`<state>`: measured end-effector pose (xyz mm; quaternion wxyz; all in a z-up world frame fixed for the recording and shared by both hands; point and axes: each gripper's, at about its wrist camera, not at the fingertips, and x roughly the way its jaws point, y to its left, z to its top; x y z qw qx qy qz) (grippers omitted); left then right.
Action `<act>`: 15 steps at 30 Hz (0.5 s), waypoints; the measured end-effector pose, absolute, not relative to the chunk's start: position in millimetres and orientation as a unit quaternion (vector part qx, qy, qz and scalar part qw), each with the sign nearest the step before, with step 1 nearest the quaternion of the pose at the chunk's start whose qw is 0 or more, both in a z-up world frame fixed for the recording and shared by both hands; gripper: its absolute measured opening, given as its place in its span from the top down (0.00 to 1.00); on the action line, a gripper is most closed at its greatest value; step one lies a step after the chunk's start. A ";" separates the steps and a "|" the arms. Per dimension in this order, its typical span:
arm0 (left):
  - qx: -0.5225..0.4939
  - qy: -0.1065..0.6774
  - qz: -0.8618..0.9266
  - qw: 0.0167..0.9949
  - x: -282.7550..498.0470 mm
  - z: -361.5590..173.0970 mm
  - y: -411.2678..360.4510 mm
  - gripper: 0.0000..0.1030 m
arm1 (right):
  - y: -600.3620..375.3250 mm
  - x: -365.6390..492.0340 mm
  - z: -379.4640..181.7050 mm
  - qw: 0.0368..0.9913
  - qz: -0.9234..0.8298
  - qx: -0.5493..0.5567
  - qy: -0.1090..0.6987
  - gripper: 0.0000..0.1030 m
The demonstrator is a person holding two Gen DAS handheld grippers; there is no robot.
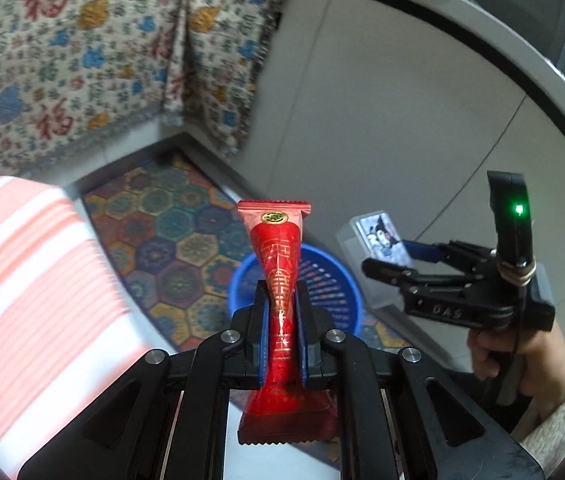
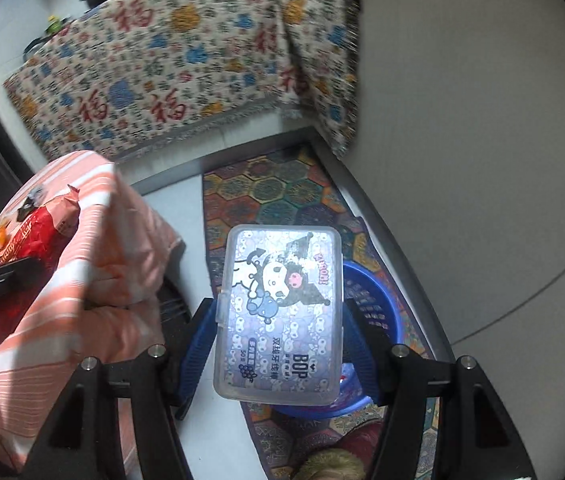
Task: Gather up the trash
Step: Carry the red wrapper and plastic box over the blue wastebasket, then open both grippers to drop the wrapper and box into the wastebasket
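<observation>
Left gripper [image 1: 282, 320] is pinched tight on a red wrapper [image 1: 278, 280], right gripper [image 2: 278, 320] clamped around a clear plastic box [image 2: 282, 316], both held up in the air.

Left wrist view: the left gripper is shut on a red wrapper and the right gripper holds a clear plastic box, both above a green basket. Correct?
Not quite. The basket is blue, as the left wrist view shows. The rest stands: left gripper shut on the red wrapper, right gripper holding the clear plastic box.

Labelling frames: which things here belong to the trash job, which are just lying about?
Job:
- red wrapper, in left hand-held gripper
- plastic box, in right hand-held gripper
- blue basket

Lying about:
- patterned rug
- striped cloth
- patterned blanket
</observation>
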<state>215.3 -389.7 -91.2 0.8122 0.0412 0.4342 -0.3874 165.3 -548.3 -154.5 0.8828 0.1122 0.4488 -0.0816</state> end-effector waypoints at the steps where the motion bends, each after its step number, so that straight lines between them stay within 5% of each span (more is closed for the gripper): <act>1: 0.040 0.438 -0.390 0.809 216.0 -95.8 -398.9 0.90 | -555.4 165.0 -159.6 0.881 -0.084 0.117 0.450 0.39; 15: 0.023 0.477 -0.381 0.792 237.8 -156.6 -453.4 0.90 | -618.8 172.2 -191.1 0.866 -0.095 0.179 0.456 0.38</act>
